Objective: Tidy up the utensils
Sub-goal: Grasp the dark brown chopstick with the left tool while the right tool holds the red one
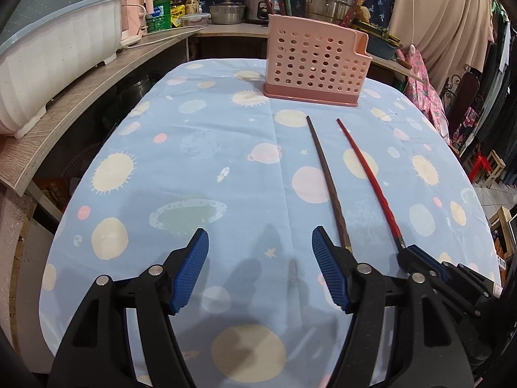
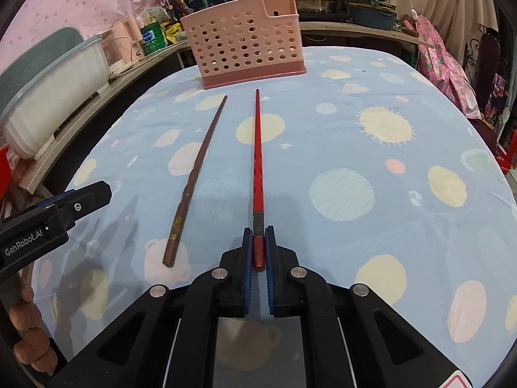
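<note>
A red chopstick (image 2: 257,161) lies on the blue space-print tablecloth (image 2: 355,129), pointing at the pink perforated utensil holder (image 2: 245,45) at the table's far end. My right gripper (image 2: 258,236) is shut on the red chopstick's near end; it also shows in the left wrist view (image 1: 416,255). A brown chopstick (image 2: 197,174) lies free to its left, also in the left wrist view (image 1: 326,174), beside the red chopstick (image 1: 368,177). My left gripper (image 1: 260,242) is open and empty, just left of the brown chopstick's near end. The holder (image 1: 315,61) holds several chopsticks.
A wooden shelf (image 1: 80,97) runs along the left with a white dish rack (image 1: 48,61). Pots, bottles and a rice cooker (image 1: 258,0) stand behind the table. Cloth and chairs are at the right edge (image 2: 442,61).
</note>
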Demonstrator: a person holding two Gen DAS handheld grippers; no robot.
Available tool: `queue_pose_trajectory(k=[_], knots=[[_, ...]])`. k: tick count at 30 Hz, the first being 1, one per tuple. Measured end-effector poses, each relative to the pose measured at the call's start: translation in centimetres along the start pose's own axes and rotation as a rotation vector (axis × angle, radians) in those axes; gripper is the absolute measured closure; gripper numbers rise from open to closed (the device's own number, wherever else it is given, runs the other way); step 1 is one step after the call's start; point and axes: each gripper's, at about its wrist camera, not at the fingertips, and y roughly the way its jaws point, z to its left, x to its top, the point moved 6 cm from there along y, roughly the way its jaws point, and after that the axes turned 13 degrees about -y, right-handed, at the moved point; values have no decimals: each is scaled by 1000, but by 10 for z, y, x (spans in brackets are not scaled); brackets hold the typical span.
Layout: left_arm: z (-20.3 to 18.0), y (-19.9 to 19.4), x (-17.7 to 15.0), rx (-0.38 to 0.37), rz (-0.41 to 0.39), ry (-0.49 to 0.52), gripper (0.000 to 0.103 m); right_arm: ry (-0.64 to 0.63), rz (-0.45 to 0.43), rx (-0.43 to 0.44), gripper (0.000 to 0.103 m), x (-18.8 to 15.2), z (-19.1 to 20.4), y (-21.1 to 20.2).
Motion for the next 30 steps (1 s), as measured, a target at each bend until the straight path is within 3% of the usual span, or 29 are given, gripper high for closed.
queue_pose_trajectory(k=[4,17,30], knots=[[-11,2,-9,-24,19,11,28,20,-3,-11,96,-9,-13,-8],[-39,22,-31,-41,77,52,27,37,-19,-11,96,-20,-21,-16],[-44,31,-38,-2,68,83,48,43,-25,-4,96,-21,-22,-16]])
